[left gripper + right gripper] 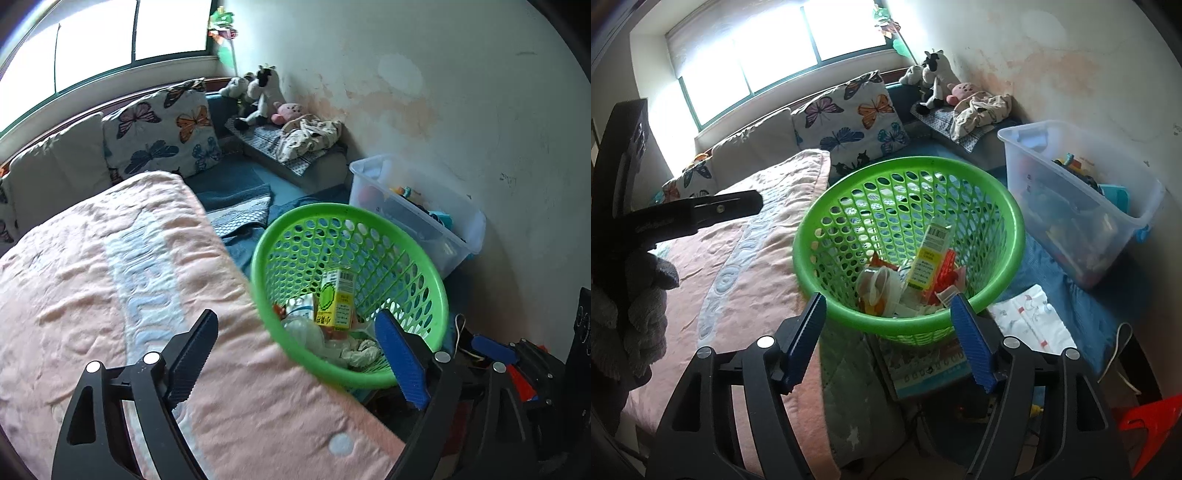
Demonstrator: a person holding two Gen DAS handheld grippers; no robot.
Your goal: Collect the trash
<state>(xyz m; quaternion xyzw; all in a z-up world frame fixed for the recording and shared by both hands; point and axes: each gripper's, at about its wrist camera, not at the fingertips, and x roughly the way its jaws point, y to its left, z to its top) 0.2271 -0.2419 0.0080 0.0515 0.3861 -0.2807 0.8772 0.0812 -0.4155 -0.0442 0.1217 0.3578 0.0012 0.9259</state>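
A green perforated basket (413, 254) (1008, 229) stands beside the bed and holds trash: a yellow carton (337, 299) (929, 258), crumpled clear plastic (310, 332) (877, 284), white paper and red scraps. My left gripper (297, 345) is open and empty, hovering over the pink blanket's edge and the basket's near rim. My right gripper (888, 323) is open too, with nothing between its fingers, just in front of the basket's near rim. The left tool (683, 218) and a gloved hand (631, 306) show at the left of the right wrist view.
A pink blanket (92, 288) (738, 266) covers the bed left of the basket. A clear plastic bin (424, 218) (1082, 214) of toys stands by the wall at right. Butterfly pillows (162, 133) and plush toys (262, 92) lie at the back. A book (923, 369) lies under the basket.
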